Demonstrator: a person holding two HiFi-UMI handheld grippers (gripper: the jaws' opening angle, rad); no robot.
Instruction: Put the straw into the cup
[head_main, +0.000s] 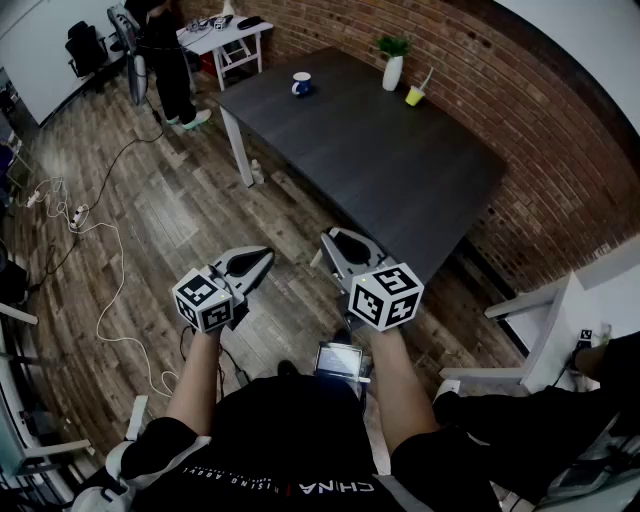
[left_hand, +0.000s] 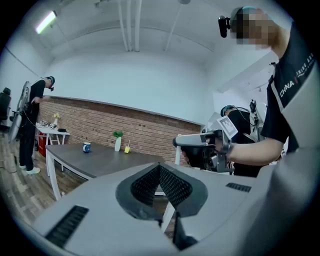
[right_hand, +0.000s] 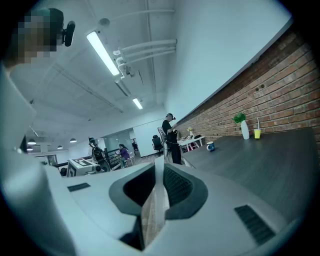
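A small yellow cup (head_main: 415, 96) stands at the far side of the dark table (head_main: 380, 170), close to the brick wall. A thin pale straw (head_main: 427, 79) sticks up out of it. The cup is also small and distant in the left gripper view (left_hand: 127, 148) and the right gripper view (right_hand: 257, 133). My left gripper (head_main: 262, 256) is held level in front of the table's near corner, shut and empty (left_hand: 159, 167). My right gripper (head_main: 332, 240) is beside it, its jaws a narrow slit apart (right_hand: 156, 167). I make out nothing held between them.
A blue-and-white mug (head_main: 301, 85) and a white vase with a plant (head_main: 392, 68) also stand on the table. A person (head_main: 172, 60) stands by a small white table (head_main: 228, 40) at the back left. Cables (head_main: 80, 215) lie on the wooden floor, and a white chair (head_main: 545, 325) is at the right.
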